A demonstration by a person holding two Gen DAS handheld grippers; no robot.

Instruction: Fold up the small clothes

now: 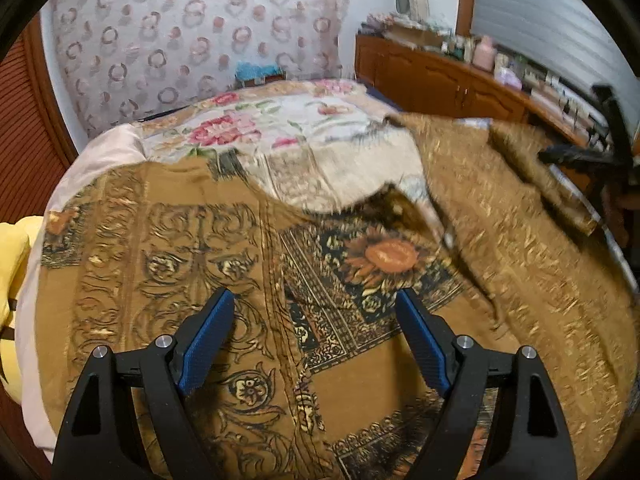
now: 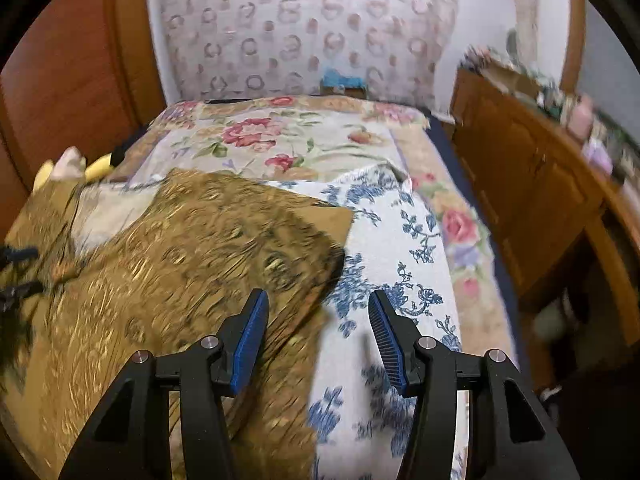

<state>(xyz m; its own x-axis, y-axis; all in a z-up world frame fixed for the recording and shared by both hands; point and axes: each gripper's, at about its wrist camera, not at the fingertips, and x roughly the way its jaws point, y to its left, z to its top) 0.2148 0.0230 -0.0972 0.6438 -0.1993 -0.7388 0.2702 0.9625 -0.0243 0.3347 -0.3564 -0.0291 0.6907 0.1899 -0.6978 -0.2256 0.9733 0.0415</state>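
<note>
A brown cloth with gold ornament and a sunflower patch [image 1: 388,256] lies spread on the bed. Its right part is turned over towards the middle, with the gold-flecked side [image 1: 500,220] up. My left gripper [image 1: 314,292] hangs open above the flat part, nothing between its blue pads. In the right wrist view the cloth [image 2: 180,264] is blurred and its corner points right. My right gripper [image 2: 319,296] stands open over the cloth's right edge, and its pads press on nothing. A black blurred shape [image 1: 596,152] at the right edge of the left wrist view looks like the right gripper.
The bed has a flowered cover [image 1: 240,128] and a white sheet with blue flowers [image 2: 392,240] beside the cloth. A wooden sideboard [image 2: 532,184] with clutter on top runs along the right. A yellow item [image 1: 16,260] lies at the left edge. A patterned drape [image 2: 300,28] hangs behind.
</note>
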